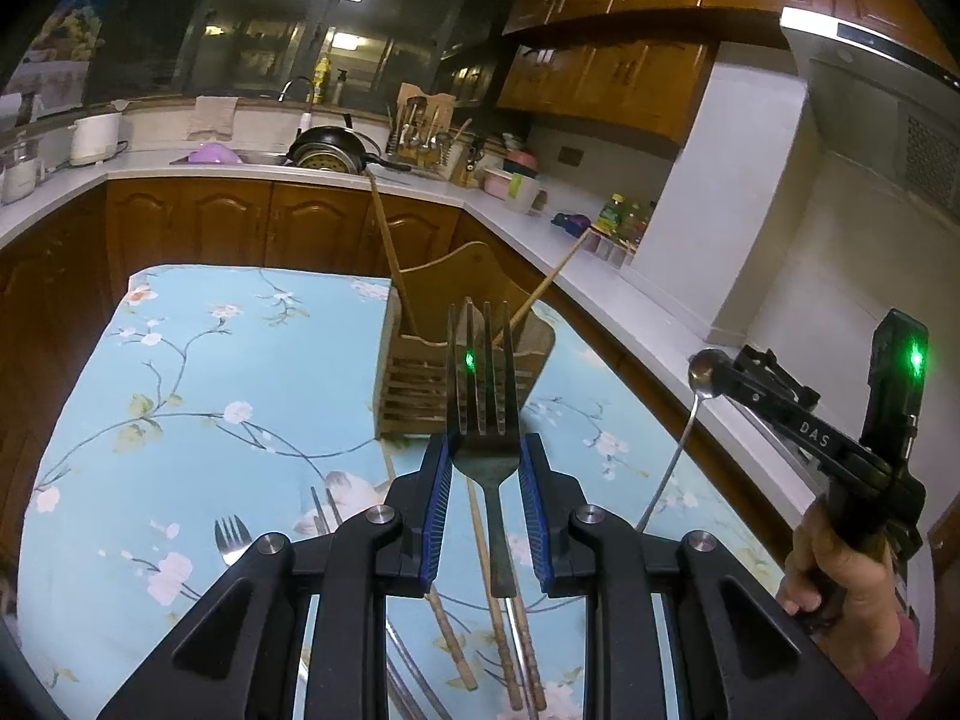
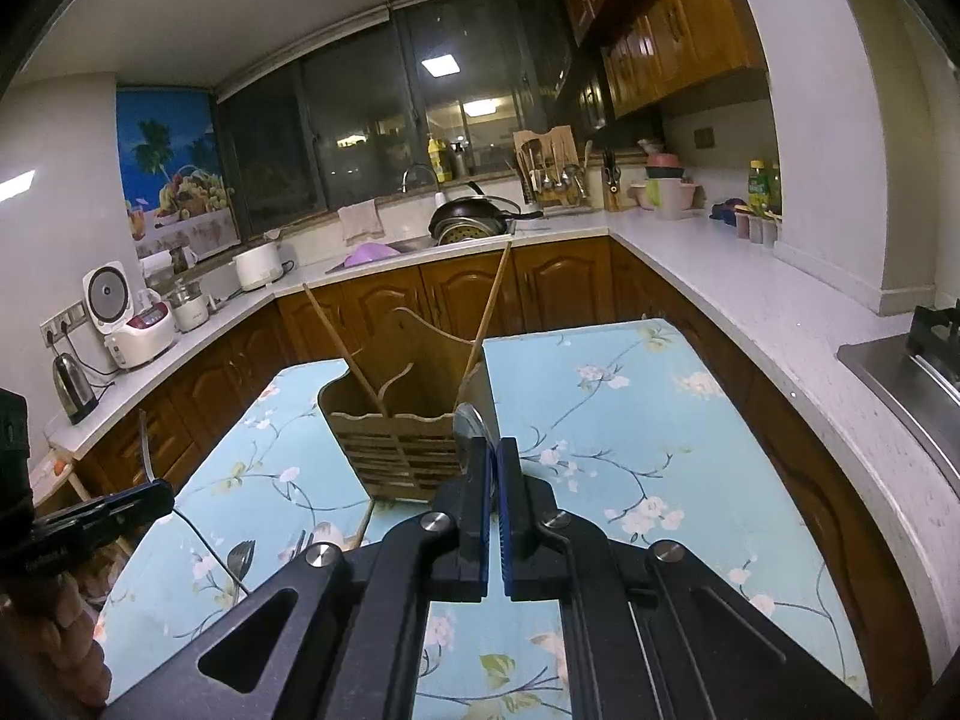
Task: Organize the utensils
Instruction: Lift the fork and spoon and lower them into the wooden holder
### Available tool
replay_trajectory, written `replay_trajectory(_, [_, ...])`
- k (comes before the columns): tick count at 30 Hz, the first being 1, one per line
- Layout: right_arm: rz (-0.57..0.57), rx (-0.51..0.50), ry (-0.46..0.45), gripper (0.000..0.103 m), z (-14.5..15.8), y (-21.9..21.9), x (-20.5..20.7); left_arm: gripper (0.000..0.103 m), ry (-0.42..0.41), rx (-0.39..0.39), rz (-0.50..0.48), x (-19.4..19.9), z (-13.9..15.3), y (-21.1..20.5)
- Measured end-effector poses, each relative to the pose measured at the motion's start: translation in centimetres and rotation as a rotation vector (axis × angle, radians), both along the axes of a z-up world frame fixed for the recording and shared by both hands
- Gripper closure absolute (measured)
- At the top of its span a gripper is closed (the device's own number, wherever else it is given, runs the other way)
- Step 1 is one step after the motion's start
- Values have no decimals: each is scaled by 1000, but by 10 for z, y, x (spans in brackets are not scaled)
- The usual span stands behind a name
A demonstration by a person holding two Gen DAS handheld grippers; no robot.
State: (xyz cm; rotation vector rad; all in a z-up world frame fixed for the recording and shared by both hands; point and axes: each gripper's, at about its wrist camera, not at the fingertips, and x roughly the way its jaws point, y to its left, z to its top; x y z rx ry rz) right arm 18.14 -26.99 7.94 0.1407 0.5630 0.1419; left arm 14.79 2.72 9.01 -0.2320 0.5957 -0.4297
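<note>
A fork (image 1: 485,384) is pinched at its neck between the blue pads (image 1: 441,498) of the left gripper (image 1: 485,480), tines pointing away and its handle hanging down between the fingers. It is held above the table (image 1: 198,372), which is covered with a blue floral cloth, and in line with the wooden holder (image 1: 420,384) that stands further along the table.

Two chopsticks (image 1: 390,252) are seen standing in the holder, leaning apart in separate compartments.

A spoon (image 1: 705,369) is clamped by its bowl in the right gripper (image 1: 729,375), whose jaws are pressed together on it; the handle hangs down and toward the table. In the right wrist view the bowl edge (image 2: 471,420) is seen sticking up past the fingertips, just in front of the holder's right end (the gap between them cannot be judged).

Left on the cloth below the left gripper are a second fork (image 1: 231,540), more chopsticks (image 1: 486,612) and some metal utensils, partly hidden by the fingers.
</note>
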Motion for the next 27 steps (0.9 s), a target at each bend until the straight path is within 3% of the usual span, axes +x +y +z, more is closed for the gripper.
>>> replay_trajectory(13, [-14,-9,-31,101,4,0,21,82,-7,3,16,24,3,9])
replay_trajectory(22, [-89,14,-161,101,40,-6,67,82,-128,24,48,76,38,6])
replay_trajectory(27, [-124,10,-234,101,56,-2,98,82,-179,36,82,111,43,-1])
